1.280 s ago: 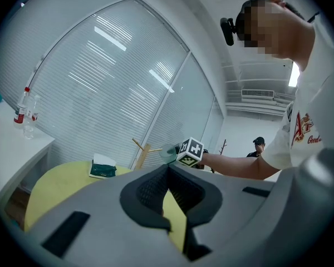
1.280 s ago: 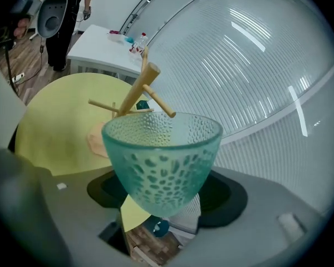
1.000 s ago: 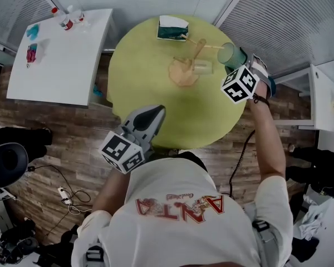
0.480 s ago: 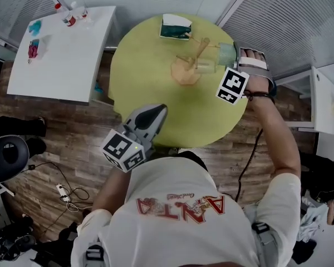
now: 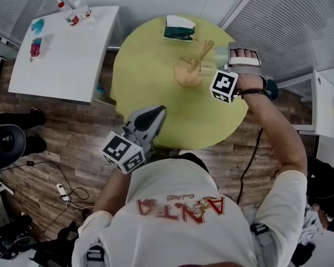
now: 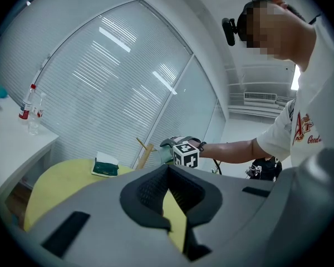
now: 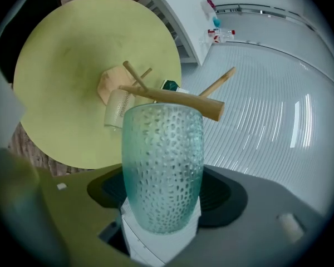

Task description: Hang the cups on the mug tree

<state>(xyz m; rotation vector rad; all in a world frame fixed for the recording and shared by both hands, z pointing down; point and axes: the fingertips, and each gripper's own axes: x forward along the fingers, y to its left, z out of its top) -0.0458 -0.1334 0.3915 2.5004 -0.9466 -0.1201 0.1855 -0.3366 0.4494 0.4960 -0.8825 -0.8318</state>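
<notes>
The green dimpled cup (image 7: 163, 166) is off the table, gripped around its body by the right hand-held gripper (image 5: 231, 65). The jaws stand wide because the cup is broad, and they press on its 2 sides. The cup points away from the gripper with its far end just beside the top of the mug tree (image 7: 172, 96), so it is probably lined up to go onto a peg. No handle shows in any view, so I cannot tell how it will catch.

The mug tree stands on its pale wooden base at the far right of the round yellow-green table (image 5: 150, 77), with its pegs slanting upward, a shape that should keep a hung cup from sliding off. 1 clear cup (image 7: 117, 109) already hangs low on the tree, on the side nearer the base, which leaves the upper pegs free. So the task looks partly done.

The left hand-held gripper (image 5: 156, 111) waits at the near edge of the table, its jaw tips together with nothing between them, well apart from the tree. It probably has no part in this step.

A green and white box (image 5: 178, 31) lies at the far edge of the table.
</notes>
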